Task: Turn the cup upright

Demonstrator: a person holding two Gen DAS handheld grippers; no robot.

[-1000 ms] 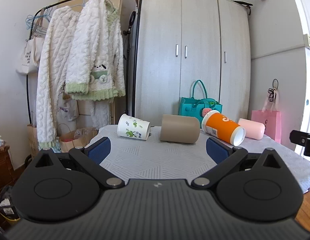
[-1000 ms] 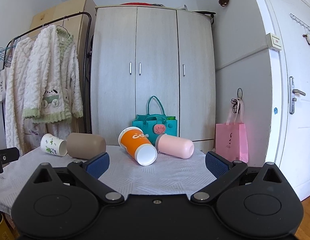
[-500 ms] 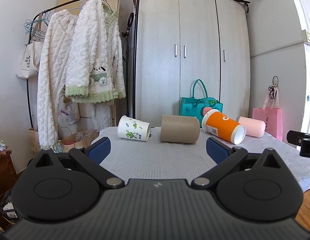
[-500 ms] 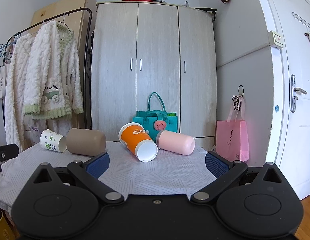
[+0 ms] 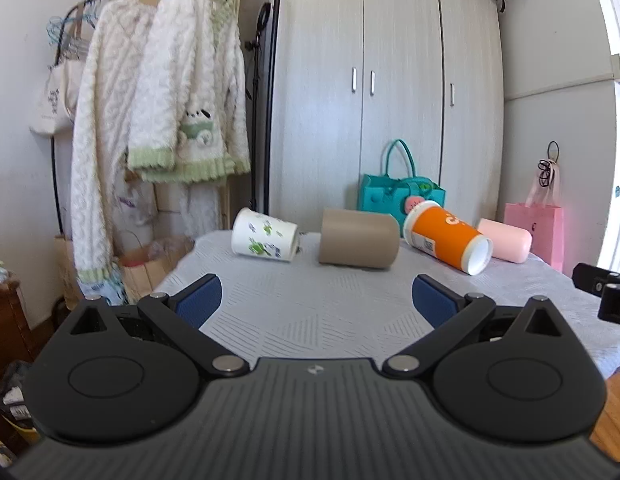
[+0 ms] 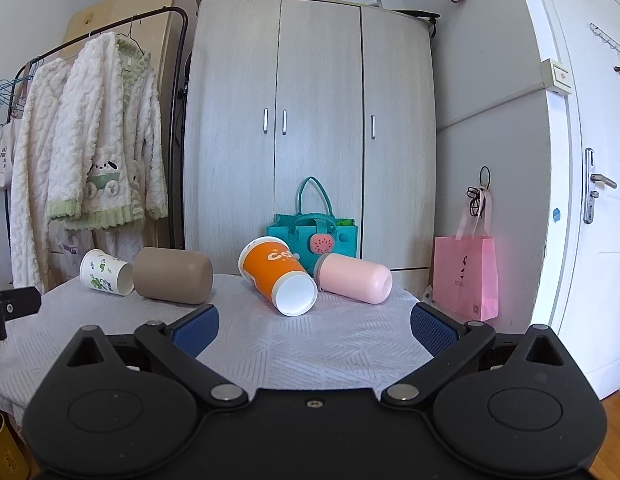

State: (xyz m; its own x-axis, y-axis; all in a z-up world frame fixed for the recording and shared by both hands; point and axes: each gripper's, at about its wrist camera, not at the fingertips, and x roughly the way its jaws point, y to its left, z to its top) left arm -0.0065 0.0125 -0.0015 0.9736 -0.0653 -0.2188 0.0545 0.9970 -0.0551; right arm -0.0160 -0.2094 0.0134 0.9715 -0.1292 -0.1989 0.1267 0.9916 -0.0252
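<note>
Several cups lie on their sides in a row at the far edge of the cloth-covered table (image 5: 310,304): a white paper cup with green print (image 5: 264,239), a tan cup (image 5: 359,238), an orange paper cup (image 5: 446,239) and a pink cup (image 5: 506,240). They also show in the right wrist view: white (image 6: 106,272), tan (image 6: 173,275), orange (image 6: 278,276), pink (image 6: 354,277). My left gripper (image 5: 316,300) is open and empty, short of the tan cup. My right gripper (image 6: 315,324) is open and empty, short of the orange cup.
A teal handbag (image 6: 313,236) stands behind the cups against a wardrobe (image 6: 310,128). A clothes rack with fleece jackets (image 5: 162,112) stands left of the table. A pink paper bag (image 6: 466,280) and a white door (image 6: 590,184) are on the right.
Both grippers have edged forward toward the cups and tilted slightly down. The cups have not moved and both jaws stay open.
</note>
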